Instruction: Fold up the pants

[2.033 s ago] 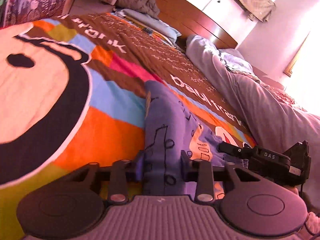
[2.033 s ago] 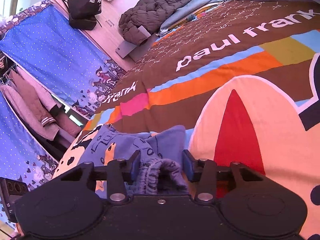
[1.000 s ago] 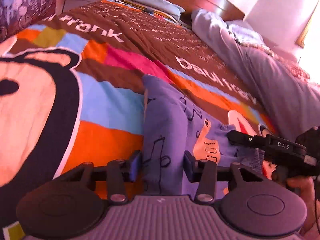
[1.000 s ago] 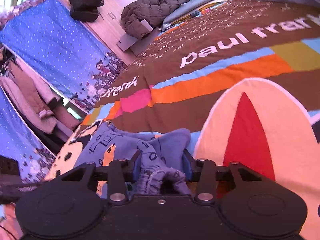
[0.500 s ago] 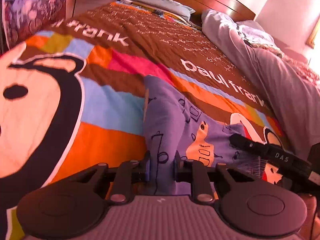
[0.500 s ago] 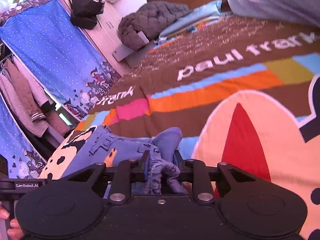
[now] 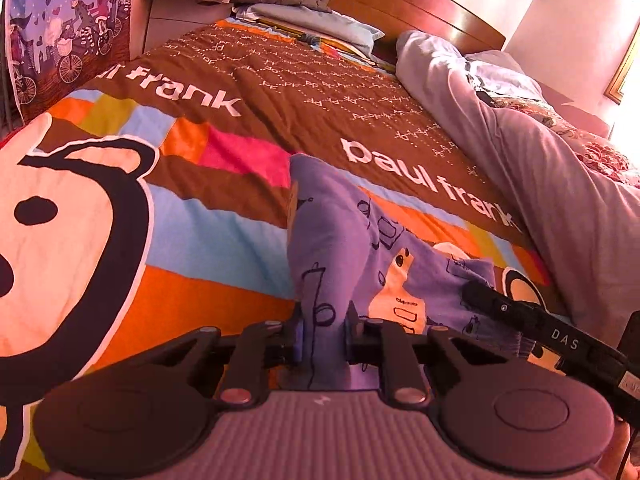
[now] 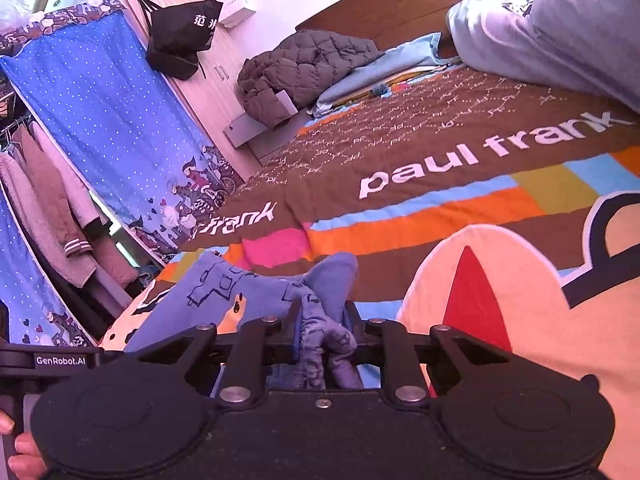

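Observation:
Small blue pants (image 7: pixel 332 220) with cartoon prints lie on the colourful bedspread (image 7: pixel 200 216). My left gripper (image 7: pixel 323 332) is shut on one end of the pants, and the cloth rises from the bed into its jaws. My right gripper (image 8: pixel 323 330) is shut on the bunched elastic waistband of the pants (image 8: pixel 240 292). The right gripper also shows in the left wrist view (image 7: pixel 532 320), resting over the pants at the right.
A grey duvet (image 7: pixel 560 168) is heaped along the bed's right side. A quilted jacket (image 8: pixel 296 68) and pillows lie by the wooden headboard (image 7: pixel 400 4). A blue curtain (image 8: pixel 108 128) and hanging clothes (image 8: pixel 48 208) stand beside the bed.
Both grippers have closed on the pants: jaws that stood wide around the cloth one second ago now pinch it. The cloth is lifted slightly at both ends.

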`<state>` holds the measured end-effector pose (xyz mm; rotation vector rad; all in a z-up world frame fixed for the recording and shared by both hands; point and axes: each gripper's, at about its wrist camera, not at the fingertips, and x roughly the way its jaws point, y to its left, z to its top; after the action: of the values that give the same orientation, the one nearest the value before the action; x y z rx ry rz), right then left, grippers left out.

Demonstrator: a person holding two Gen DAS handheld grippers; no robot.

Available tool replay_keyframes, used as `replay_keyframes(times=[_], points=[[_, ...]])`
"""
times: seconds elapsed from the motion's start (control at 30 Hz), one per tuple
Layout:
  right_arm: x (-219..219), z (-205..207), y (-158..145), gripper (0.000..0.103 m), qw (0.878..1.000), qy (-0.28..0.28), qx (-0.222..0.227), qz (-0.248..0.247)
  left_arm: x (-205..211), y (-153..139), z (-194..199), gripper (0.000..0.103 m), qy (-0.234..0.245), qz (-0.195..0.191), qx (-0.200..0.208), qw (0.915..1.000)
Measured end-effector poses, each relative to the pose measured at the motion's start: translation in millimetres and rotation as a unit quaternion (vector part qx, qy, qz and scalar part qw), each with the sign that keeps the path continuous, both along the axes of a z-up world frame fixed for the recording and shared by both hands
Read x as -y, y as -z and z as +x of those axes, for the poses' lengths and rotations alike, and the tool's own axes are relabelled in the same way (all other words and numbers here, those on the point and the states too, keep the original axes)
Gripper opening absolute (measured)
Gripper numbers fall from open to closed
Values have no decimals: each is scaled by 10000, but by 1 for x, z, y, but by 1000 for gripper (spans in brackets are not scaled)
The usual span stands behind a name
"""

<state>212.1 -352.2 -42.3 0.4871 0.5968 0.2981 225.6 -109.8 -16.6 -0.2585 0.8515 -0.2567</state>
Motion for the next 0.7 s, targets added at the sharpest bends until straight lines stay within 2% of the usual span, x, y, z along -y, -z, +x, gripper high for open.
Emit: replay_keyframes(times=[0.33,0.7], points=[[14,-14,-21,20,9998,111,171,36,17,-19,-9,18,-33,36,-3,10000],[0,-15,-48,20,9990,-1,438,13,4,-44,-13,18,-112,120,195,9997]])
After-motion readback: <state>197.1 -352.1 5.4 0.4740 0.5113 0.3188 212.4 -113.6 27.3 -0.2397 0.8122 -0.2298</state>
